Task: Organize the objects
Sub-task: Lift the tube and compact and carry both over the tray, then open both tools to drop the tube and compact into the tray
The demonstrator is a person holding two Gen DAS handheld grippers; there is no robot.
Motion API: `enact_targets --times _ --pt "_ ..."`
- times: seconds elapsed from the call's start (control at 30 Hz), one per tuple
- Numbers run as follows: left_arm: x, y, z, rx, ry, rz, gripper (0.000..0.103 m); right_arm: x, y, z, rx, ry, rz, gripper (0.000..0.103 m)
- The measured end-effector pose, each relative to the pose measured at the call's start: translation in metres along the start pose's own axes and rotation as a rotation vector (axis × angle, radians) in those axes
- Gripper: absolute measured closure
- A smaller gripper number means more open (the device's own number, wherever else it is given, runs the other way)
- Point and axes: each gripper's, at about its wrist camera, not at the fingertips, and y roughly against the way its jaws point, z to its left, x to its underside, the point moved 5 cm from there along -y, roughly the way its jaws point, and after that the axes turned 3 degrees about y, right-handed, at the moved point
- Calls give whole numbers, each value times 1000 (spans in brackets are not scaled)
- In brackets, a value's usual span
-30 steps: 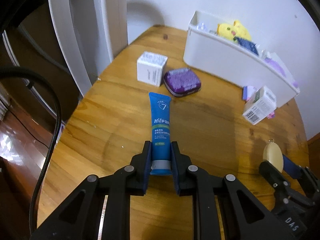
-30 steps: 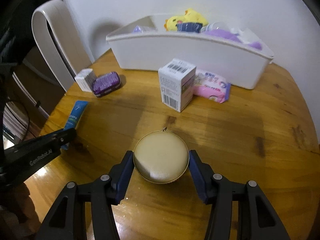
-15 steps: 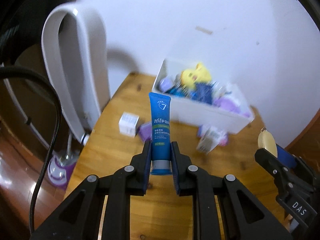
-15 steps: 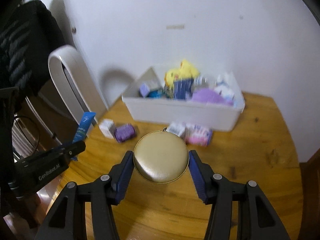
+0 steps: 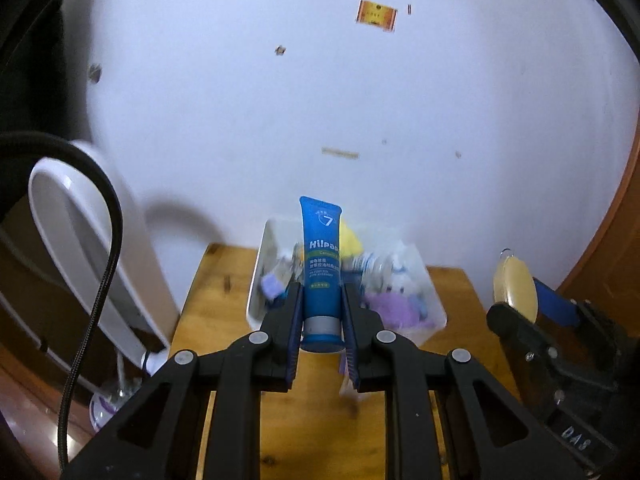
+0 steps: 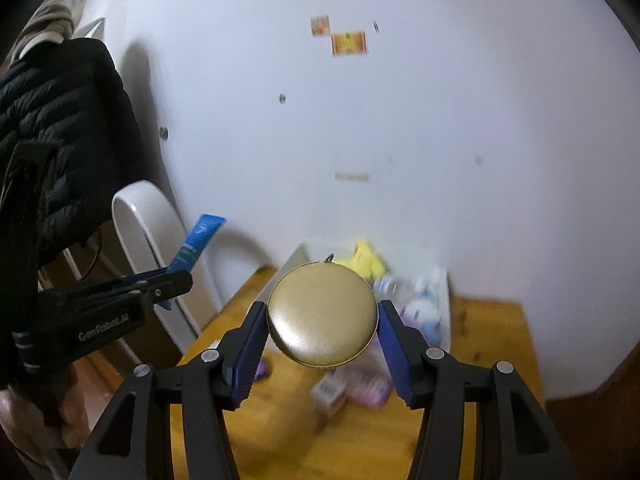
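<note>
My left gripper (image 5: 322,320) is shut on a blue tube (image 5: 321,264), clamped near its cap end, high above the wooden table (image 5: 216,280). From the right wrist view the same blue tube (image 6: 198,242) sticks up from the left gripper (image 6: 160,284) at the left. My right gripper (image 6: 322,320) is shut on a round gold case (image 6: 322,314) with a small ring on top; this gold case (image 5: 514,284) shows edge-on at the right of the left wrist view. Below and ahead sits a white bin (image 5: 256,280) with a yellow toy (image 6: 366,260) and purple items, blurred.
A small white box (image 6: 328,394) and a pink packet (image 6: 368,390) lie on the table in front of the white bin (image 6: 296,258). A white looped appliance (image 5: 68,240) stands left of the table. A black jacket (image 6: 52,120) hangs at far left. White wall behind.
Both grippers have risen well above the table, each still holding its object. The table and bin now look smaller and lower, and much more wall is in view.
</note>
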Motion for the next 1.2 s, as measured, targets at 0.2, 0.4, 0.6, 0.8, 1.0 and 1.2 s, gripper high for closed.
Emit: enact_targets --times 0.2,0.4,0.6,0.8,1.0,1.2 --pt "-39 -30 -2 -2 12 -18 83 -40 -34 -4 20 14 -35 47" --pt "-41 -90 8 2 40 37 83 -50 -95 -9 32 4 5 47" --pt "-25 -145 19 -26 56 104 83 -19 -170 -13 10 -16 122 47" --pt "-4 -191 29 -80 52 188 83 20 -234 -23 -41 -105 270 47" --pt "14 -219 37 -108 58 255 83 44 -266 -17 -76 -99 340 47" --pt "27 -235 46 -103 80 329 79 50 -275 -9 -138 -88 358 30"
